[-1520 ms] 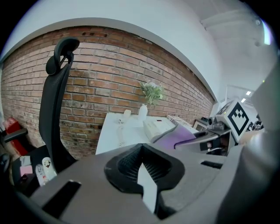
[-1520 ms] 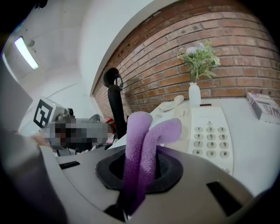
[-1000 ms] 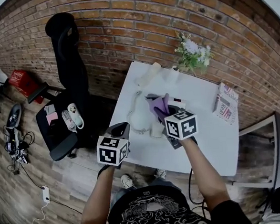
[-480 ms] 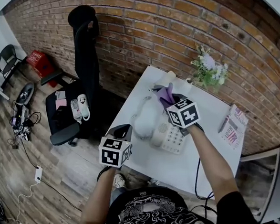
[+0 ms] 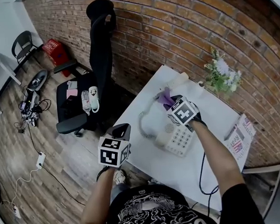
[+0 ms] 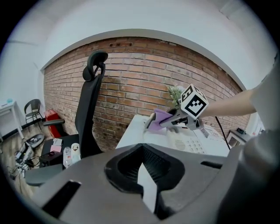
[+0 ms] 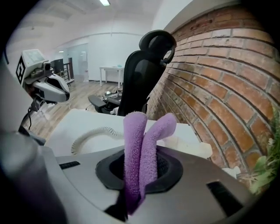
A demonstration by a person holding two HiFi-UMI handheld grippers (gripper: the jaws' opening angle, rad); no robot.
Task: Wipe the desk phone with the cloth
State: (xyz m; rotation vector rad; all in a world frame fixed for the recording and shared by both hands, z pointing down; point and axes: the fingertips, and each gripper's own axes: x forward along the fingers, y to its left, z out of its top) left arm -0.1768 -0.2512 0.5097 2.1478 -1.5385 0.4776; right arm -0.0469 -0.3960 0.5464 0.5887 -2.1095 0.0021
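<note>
My right gripper (image 7: pixel 139 177) is clamped on the purple cloth (image 7: pixel 142 140), whose two folded ends stand up out of the jaws. Looking past them, I see only the white table (image 7: pixel 83 120) and the coiled cord (image 7: pixel 94 134), with no keypad. In the head view, the desk phone (image 5: pixel 178 137) sits under my wrist, on my side of the cloth's tips, with the cloth poking past its far end toward the brick wall (image 5: pixel 182 29). I judge the wipe calls for tipping down and drawing back toward me. My left gripper (image 5: pixel 120 132) hangs off the table's near edge, jaws together on nothing, well apart from the phone, so the right one is nearer.
</note>
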